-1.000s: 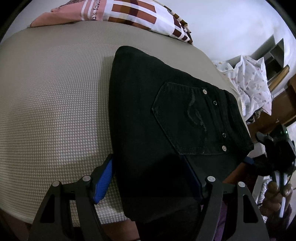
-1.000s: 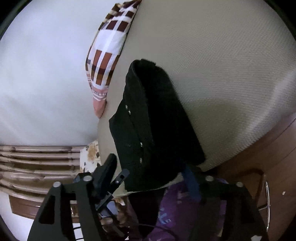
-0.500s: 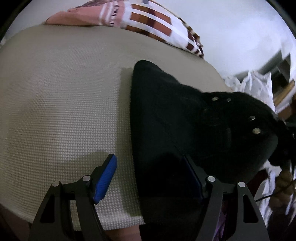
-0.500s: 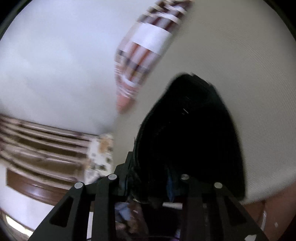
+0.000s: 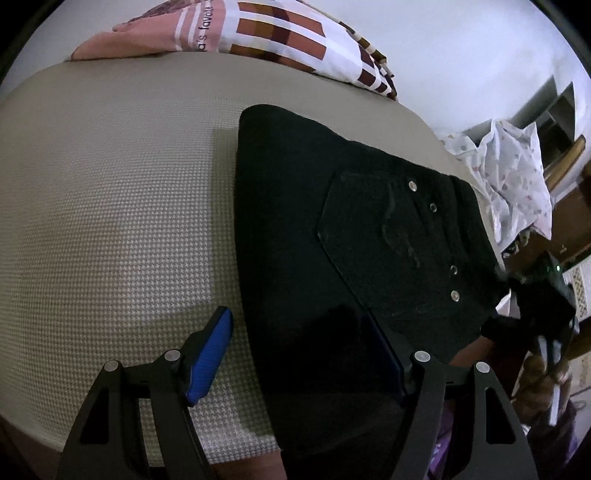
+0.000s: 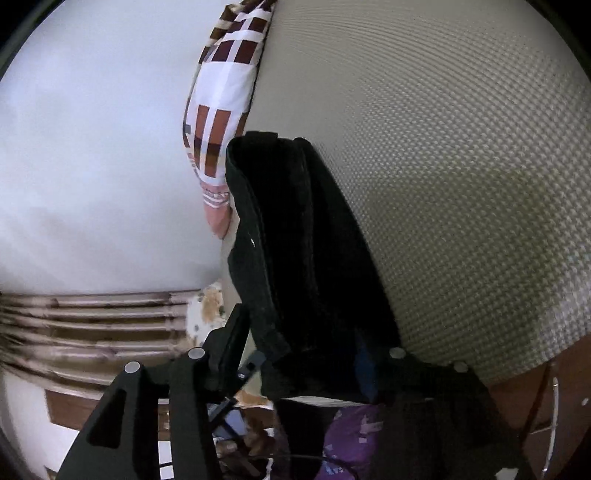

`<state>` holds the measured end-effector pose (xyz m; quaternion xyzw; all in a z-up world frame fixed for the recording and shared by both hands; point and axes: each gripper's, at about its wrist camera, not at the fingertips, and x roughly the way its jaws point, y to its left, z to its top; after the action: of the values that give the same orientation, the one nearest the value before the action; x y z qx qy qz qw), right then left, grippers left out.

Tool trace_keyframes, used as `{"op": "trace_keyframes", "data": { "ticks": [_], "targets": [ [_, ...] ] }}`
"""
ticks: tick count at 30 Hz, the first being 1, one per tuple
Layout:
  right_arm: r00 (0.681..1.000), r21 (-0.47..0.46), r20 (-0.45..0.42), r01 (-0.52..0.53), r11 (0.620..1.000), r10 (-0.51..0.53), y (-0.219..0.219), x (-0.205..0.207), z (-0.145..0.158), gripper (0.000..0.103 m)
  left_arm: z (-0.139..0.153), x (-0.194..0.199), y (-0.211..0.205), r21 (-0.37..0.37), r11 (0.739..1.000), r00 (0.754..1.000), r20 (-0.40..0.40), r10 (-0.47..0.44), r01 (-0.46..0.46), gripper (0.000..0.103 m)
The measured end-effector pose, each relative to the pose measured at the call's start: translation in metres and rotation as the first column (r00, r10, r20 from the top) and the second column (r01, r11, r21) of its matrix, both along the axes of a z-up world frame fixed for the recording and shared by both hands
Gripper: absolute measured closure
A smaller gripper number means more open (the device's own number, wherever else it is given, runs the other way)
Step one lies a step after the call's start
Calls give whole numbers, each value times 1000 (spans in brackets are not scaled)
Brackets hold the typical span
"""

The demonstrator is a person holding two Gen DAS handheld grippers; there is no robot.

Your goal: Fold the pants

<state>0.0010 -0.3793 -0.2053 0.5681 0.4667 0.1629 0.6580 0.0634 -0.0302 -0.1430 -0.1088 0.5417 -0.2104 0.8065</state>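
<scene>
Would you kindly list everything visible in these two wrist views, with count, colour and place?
Folded black denim pants: one, black, lying on the bed's near right part, back pocket with metal rivets facing up.
Beige waffle-textured bed cover: one, beige, under the pants.
Checked pillow in white, brown and pink: one, at the bed's far edge.
White dotted cloth: one, crumpled, right of the bed.
Brown wooden furniture: beside the bed; count unclear.
Left tongs: black with blue pads, open, straddling the pants' near edge.
Right tongs: black, open around the pants' corner.
Hand: one, holding the right tongs' handle.
</scene>
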Motion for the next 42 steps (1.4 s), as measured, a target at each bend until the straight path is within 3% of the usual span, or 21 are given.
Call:
{"op": "trace_keyframes", "data": {
  "ticks": [1, 3, 8, 11, 13, 15, 17, 21, 28, 30, 34, 38, 40, 42],
  "targets": [
    [1000, -26, -13, -9, 1000, 9, 2, -3, 0, 70, 0, 1, 2, -8, 1000, 1000, -4, 4, -4, 31],
    [999, -8, -34, 3, 1000, -3, 2, -8, -3, 74, 1, 0, 4, -13, 1000, 1000, -7, 9, -9, 31],
    [999, 79, -16, 38, 996, -37, 5, -25, 5, 76, 4, 1, 10, -14, 1000, 1000, 0, 20, -20, 30],
    [998, 35, -63, 31, 999, -29, 1, -27, -15, 79, 0, 2, 7, 2, 1000, 1000, -1, 6, -6, 30],
    [995, 134, -81, 60, 989, -50, -5, -28, -28, 75, -4, 2, 3, 17, 1000, 1000, -2, -6, 6, 30],
    [998, 99, -55, 37, 994, -32, -6, -25, -17, 67, -3, 0, 2, 20, 1000, 1000, 9, -7, 7, 30],
    [999, 74, -27, 25, 997, -23, -5, -25, -7, 65, -2, 0, 2, 13, 1000, 1000, 6, -10, 10, 30],
    [1000, 5, -21, 7, 1000, -7, 2, -16, -2, 74, 3, -1, 5, 7, 1000, 1000, 31, 1, -2, 30],
    [1000, 1, -10, -2, 1000, 2, -1, -17, -9, 76, 13, -5, 5, 99, 995, 994, 111, 12, -23, 30],
    [1000, 11, -4, -3, 1000, 3, -3, -18, -8, 71, 16, -4, 6, 130, 991, 990, 137, 14, -32, 30],
    [998, -116, 54, -13, 993, 19, 0, -17, 18, 61, 19, -4, 4, 197, 979, 982, 187, 10, -48, 30],
    [987, -455, 155, 32, 890, 44, 6, -18, 63, 48, 19, -5, -1, 257, 965, 976, 217, -12, -46, 30],
    [980, -531, 187, 50, 846, 60, 11, -19, 74, 38, 19, -7, -3, 272, 961, 975, 223, -18, -44, 30],
    [980, -560, 187, 47, 827, 71, 13, -17, 75, 35, 18, -7, -6, 287, 957, 975, 220, -24, -42, 30]
  ]
}}
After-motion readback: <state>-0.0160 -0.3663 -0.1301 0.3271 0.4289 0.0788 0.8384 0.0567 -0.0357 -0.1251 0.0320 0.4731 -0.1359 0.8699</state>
